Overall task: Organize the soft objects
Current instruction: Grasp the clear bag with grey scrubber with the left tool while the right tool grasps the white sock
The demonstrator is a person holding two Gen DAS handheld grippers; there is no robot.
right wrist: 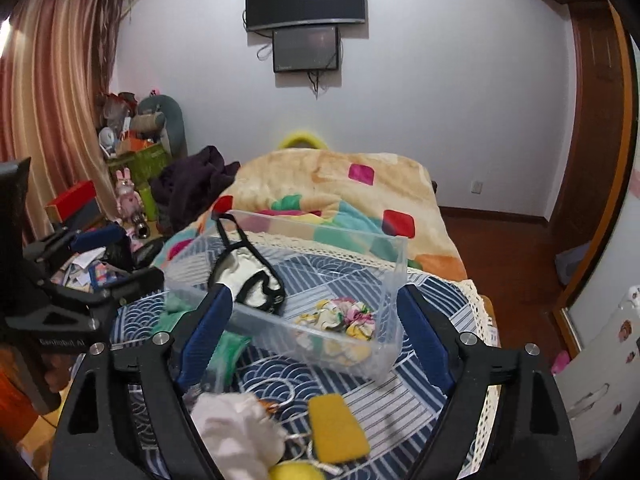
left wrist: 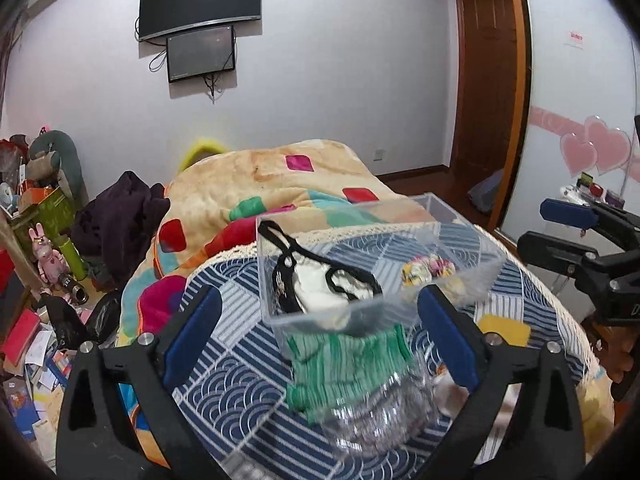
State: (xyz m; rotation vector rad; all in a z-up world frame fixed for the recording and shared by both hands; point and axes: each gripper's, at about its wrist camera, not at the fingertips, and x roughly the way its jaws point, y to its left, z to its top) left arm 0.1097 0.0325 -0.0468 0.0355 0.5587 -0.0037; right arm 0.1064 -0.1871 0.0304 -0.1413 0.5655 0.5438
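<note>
A clear plastic bin (left wrist: pixel 460 264) (right wrist: pixel 396 264) stands on the blue patterned cloth. It holds a white and black eye mask (left wrist: pixel 320 284) (right wrist: pixel 248 284) and a floral scrunchie (left wrist: pixel 428 268) (right wrist: pixel 344 316). A green cloth (left wrist: pixel 348 364) (right wrist: pixel 224 352) lies in front of it. My left gripper (left wrist: pixel 320 344) is open and empty above the green cloth. My right gripper (right wrist: pixel 316 340) is open and empty over the bin's near wall. A yellow sponge (right wrist: pixel 336 428) (left wrist: pixel 504 330), a white fluffy piece (right wrist: pixel 240 432) and a yellow ball (right wrist: pixel 296 474) lie near the front.
A crinkled clear plastic bag (left wrist: pixel 376 412) lies by the green cloth. An orange patterned blanket (left wrist: pixel 280 176) (right wrist: pixel 340 188) covers the bed behind. A dark garment (left wrist: pixel 120 216) and cluttered boxes (left wrist: pixel 36 208) stand on the left. A wooden door (left wrist: pixel 492 80) is on the right.
</note>
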